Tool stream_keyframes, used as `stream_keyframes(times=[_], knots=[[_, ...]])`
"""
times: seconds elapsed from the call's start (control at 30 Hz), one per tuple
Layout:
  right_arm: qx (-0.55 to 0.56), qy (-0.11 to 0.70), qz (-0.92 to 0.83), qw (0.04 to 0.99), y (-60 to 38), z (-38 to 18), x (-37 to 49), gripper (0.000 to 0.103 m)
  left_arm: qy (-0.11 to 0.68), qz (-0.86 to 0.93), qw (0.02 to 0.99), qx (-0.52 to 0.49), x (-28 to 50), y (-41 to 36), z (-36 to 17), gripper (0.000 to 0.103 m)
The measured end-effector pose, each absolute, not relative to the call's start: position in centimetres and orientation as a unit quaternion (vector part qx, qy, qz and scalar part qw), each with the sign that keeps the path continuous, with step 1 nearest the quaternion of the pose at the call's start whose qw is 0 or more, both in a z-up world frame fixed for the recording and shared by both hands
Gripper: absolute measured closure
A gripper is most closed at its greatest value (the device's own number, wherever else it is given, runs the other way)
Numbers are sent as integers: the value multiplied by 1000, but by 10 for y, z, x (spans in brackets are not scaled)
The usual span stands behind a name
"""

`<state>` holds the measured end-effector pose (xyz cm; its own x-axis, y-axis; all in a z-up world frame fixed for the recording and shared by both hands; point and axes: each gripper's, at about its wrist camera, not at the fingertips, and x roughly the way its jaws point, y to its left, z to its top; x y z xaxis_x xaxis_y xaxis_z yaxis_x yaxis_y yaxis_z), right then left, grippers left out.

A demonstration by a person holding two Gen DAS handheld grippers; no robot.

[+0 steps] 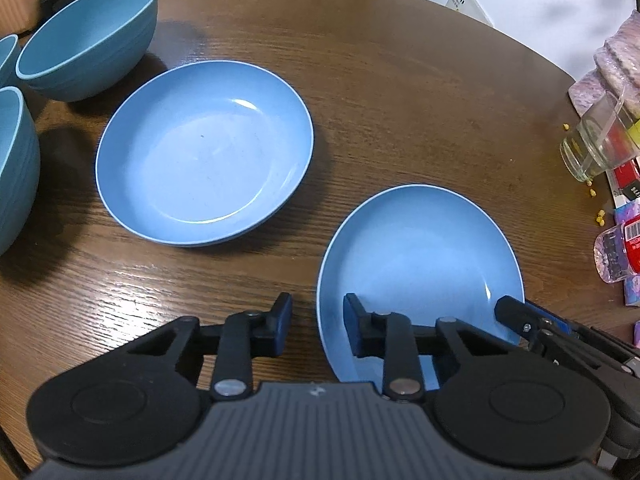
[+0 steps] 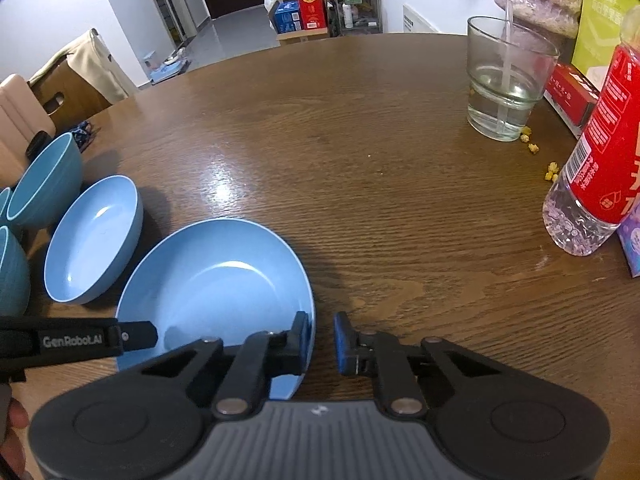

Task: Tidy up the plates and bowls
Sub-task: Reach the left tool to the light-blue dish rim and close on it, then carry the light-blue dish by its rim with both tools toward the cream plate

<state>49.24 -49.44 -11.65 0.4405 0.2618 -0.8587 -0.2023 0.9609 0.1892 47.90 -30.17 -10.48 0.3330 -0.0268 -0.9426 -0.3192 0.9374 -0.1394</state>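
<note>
Both grippers tip steeply down over the near blue plate (image 1: 424, 264) on the round wooden table (image 1: 400, 100), one at each side of it.

The left gripper (image 1: 318, 328) straddles the plate's left rim: one finger sits outside on the wood, the other inside over the plate's floor. Its jaws stand narrow with the rim in the gap between them, and I cannot tell whether the pads actually press on it.

The right gripper (image 2: 322, 340) straddles the opposite rim the same way, its jaws drawn close with only a slim gap, the left pad over the plate's edge and the blue-faced right pad (image 2: 342, 344) over bare table. Whether it pinches the rim I cannot tell either.

In the right wrist view the left gripper's side reads "GenRoboLAI".

Left of the plate lies a second blue plate (image 1: 204, 152); beyond that stand teal bowls (image 1: 92, 36). Right of the plate are a drinking glass (image 2: 506, 80) and a red-labelled bottle (image 2: 600, 152), its print unreadable.
</note>
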Motion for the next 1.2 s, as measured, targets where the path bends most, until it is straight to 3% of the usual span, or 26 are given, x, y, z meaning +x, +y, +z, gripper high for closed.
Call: stream_keyframes(times=[0.27,1.2], knots=[[32,507,145,849,-491,-119,491,98,570,83,802,-161,480,-299,-109,89],[17,488,156,859,-482,-104,475,99,555,82,815,-149,469,-295,-89,90]])
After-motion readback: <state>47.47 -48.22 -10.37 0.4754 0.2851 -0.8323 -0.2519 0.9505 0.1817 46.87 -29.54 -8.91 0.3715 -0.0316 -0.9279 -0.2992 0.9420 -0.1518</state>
